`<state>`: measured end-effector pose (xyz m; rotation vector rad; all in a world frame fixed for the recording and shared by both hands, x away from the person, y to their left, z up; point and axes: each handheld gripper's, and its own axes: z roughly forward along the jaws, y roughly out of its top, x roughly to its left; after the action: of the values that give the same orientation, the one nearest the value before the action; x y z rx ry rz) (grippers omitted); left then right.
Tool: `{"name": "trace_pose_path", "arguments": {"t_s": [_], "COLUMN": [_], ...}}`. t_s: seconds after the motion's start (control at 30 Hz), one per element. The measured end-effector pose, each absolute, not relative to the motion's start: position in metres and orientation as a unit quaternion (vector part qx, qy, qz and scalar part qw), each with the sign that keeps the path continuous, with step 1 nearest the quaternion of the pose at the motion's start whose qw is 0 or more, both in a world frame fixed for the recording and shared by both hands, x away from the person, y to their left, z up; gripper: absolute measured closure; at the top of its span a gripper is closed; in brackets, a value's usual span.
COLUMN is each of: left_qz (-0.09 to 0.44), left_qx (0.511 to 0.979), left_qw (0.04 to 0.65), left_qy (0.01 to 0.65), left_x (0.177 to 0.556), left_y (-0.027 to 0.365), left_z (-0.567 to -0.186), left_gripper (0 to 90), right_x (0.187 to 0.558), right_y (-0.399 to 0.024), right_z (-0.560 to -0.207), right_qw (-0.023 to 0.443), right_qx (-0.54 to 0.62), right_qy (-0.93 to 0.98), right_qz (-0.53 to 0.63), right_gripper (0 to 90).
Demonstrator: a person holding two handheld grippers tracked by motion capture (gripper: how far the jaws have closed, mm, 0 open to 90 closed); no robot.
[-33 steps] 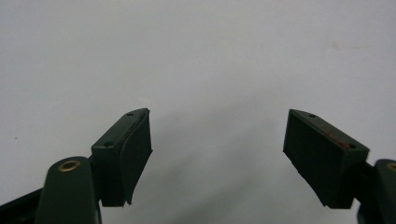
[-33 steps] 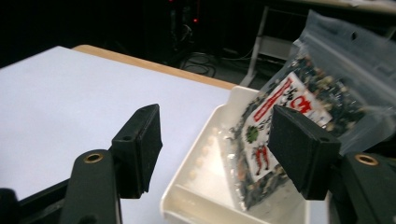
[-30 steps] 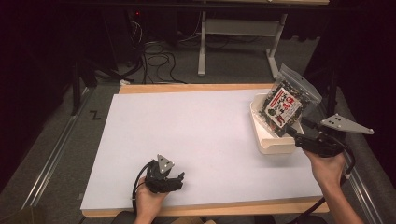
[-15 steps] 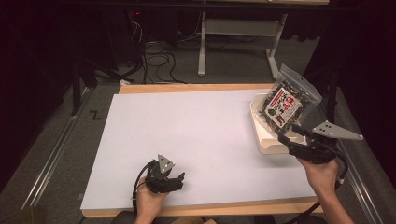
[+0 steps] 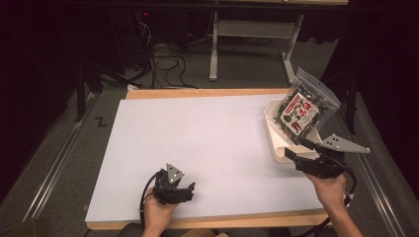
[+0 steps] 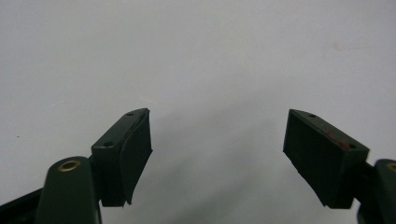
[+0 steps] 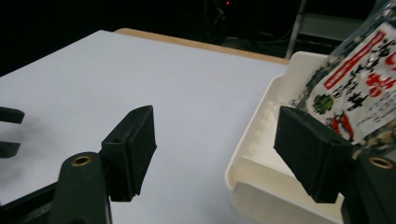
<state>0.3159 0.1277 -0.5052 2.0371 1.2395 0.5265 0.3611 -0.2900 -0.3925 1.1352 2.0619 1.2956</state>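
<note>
Snack bag is sitting in the tray, right gripper is backing the job up from the tray's near corner

In the high view the snack bag (image 5: 302,109) is leaning upright in the white tray (image 5: 274,143) at the right of the frame, so I'd say the placing part is looking done. The right gripper (image 5: 298,151) is hovering at the tray's lower end with nothing in it; its jaws have just been opening and are standing wide, one on each side of the tray's near corner in the right gripper view, the bag (image 7: 359,93) sitting past the right jaw, not between them. The left gripper (image 5: 184,190) is resting low left of centre on the white table (image 5: 207,138), jaws spread wide over bare surface. What's left is probably just pulling the right hand clear
</note>
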Motion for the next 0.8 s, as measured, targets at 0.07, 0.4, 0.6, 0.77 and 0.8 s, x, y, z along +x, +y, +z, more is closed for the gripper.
{"name": "trace_pose_path", "arguments": {"t_s": [0.07,0.4,0.6,0.77,0.8], "left_qz": [0.204,0.203,0.202,0.202,0.202], "left_qx": [0.785,0.785,0.784,0.785,0.784], "left_qw": [0.340,0.340,0.342,0.342,0.342], "left_qy": [0.476,0.476,0.477,0.476,0.476], "left_x": [0.316,0.316,0.316,0.316,0.316], "left_y": [0.127,0.127,0.128,0.128,0.128], "left_z": [-0.506,-0.506,-0.505,-0.505,-0.505], "left_gripper": [24.0,23.9,23.9,23.9,24.0], "right_x": [0.361,0.361,0.360,0.362,0.362], "right_y": [-0.288,-0.275,-0.265,-0.256,-0.254], "right_z": [-0.395,-0.411,-0.419,-0.427,-0.429], "right_qw": [0.225,0.208,0.205,0.193,0.188], "right_qx": [0.408,0.406,0.402,0.396,0.396], "right_qy": [0.752,0.762,0.768,0.777,0.777], "right_qz": [0.467,0.459,0.455,0.450,0.451], "right_gripper": [29.0,24.9,26.1,25.2,24.6]}}
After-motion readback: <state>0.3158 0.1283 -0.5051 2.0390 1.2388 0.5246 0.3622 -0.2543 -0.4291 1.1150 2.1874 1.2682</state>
